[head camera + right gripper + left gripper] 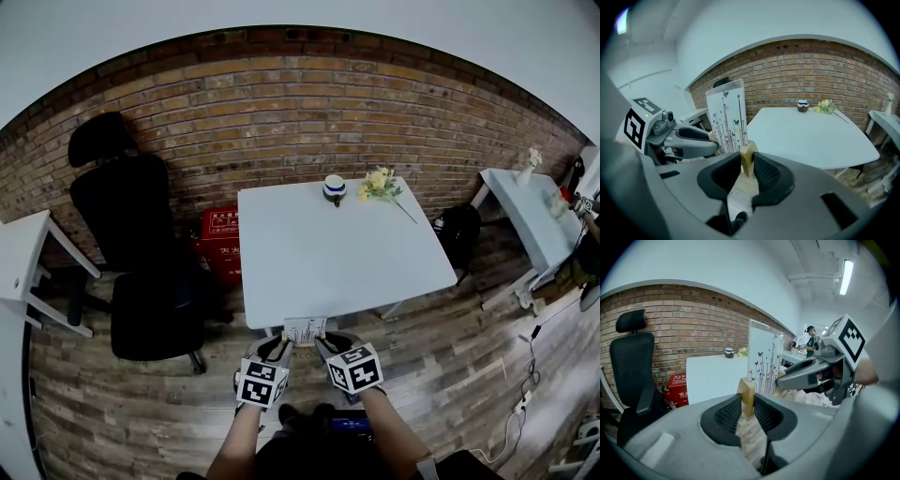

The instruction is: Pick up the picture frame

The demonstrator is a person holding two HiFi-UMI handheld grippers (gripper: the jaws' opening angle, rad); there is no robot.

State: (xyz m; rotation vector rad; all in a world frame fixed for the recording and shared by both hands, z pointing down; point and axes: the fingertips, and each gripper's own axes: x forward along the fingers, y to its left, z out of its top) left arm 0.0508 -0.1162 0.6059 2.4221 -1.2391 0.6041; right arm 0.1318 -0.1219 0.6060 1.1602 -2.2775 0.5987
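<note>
The picture frame [764, 363] is a thin, flat, pale panel printed with dark stems and butterflies, standing upright on a strip of light, smooth wood. The left gripper [746, 401] has its ribbed black pads set narrowly on a squared block at one end of that wood. The right gripper [747, 164] clamps the other end the same way. The frame is therefore carried between the two pairs of fingers, with the panel rising just beyond them.

Directly ahead of the fingers is a square white table [347, 258] with a smooth matt top, its near edge close to the frame. At its far edge stand a small round cup [335, 187] with a dark band and a sprig of yellow flowers [379, 184].

Off to the left of the left fingers are a black padded office chair [131, 234] and a red box [221, 240] against the rough brick wall [281, 103]. Grey wood planks cover the floor [441, 366].
</note>
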